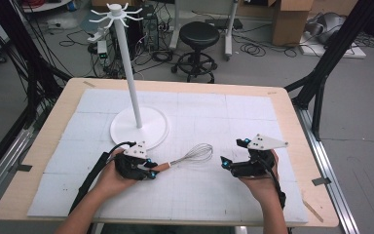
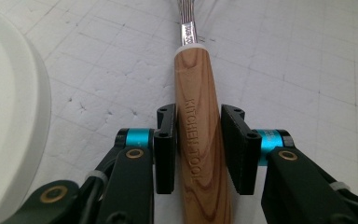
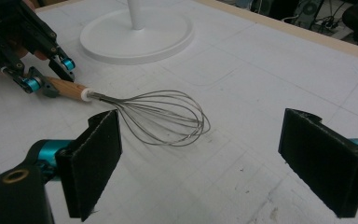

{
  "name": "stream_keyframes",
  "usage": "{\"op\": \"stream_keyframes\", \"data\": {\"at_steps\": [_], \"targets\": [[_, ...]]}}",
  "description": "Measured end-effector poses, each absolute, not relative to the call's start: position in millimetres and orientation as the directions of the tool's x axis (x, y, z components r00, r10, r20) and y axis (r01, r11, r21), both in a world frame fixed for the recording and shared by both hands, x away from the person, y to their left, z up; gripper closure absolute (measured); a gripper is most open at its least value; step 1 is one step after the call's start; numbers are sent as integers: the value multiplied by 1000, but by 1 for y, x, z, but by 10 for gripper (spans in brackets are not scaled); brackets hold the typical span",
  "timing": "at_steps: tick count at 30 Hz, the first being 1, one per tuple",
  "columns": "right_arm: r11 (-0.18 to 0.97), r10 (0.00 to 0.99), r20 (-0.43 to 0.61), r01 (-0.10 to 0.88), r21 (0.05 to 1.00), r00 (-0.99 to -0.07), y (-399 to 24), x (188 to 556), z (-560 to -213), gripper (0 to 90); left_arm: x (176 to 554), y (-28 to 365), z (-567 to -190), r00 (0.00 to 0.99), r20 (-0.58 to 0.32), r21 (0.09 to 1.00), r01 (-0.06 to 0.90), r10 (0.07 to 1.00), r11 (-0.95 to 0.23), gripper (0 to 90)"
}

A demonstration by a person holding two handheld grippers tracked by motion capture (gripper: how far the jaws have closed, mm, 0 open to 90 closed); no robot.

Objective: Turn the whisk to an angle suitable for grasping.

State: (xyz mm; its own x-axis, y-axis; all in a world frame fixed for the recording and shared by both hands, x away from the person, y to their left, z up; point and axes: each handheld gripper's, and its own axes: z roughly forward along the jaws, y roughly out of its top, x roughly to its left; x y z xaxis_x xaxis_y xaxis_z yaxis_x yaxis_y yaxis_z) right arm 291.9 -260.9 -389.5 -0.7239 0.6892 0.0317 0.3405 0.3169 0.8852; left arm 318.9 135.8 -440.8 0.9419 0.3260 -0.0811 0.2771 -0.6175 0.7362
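The worktop (image 1: pixel 282 105) spreads out ahead of your fingers under a white gridded mat, and the white hook stand (image 1: pixel 139 124) sits just beyond your left gripper (image 1: pixel 152 171), its round base close on that side. The whisk (image 1: pixel 187 156) lies flat between your two hands: its wooden handle (image 2: pixel 196 140) is pinched between the left fingers (image 2: pixel 165 149), which press on both sides of it, while the wire head (image 3: pixel 163 116) points toward your right gripper (image 1: pixel 229 163). The right fingers (image 3: pixel 95 163) stand spread wide with nothing between them, just short of the wire loops. I judge the grip sits well back on the handle, so a lift may let the heavy wire end sag or twist. Swinging upward could also knock the nearby stand.
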Motion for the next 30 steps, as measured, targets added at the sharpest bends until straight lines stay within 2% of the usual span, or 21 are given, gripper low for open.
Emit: {"op": "stream_keyframes", "data": {"at_steps": [11,22,24,26,30], "targets": [[317,690,26,335,887,-723,-261,291,-387,119,315,134,-439,955,-17,734,214,296,-645,700],[318,690,26,335,887,-724,-260,291,-386,119,312,123,-441,963,-10,746,186,269,-639,697],[320,689,23,334,887,-724,-261,291,-387,119,311,121,-442,964,-30,737,199,263,-646,677],[318,689,26,335,887,-724,-261,291,-387,119,311,122,-441,963,-73,733,227,258,-642,566],[309,695,29,335,890,-718,-265,291,-386,119,310,136,-437,955,-102,731,262,279,-630,521]]}}
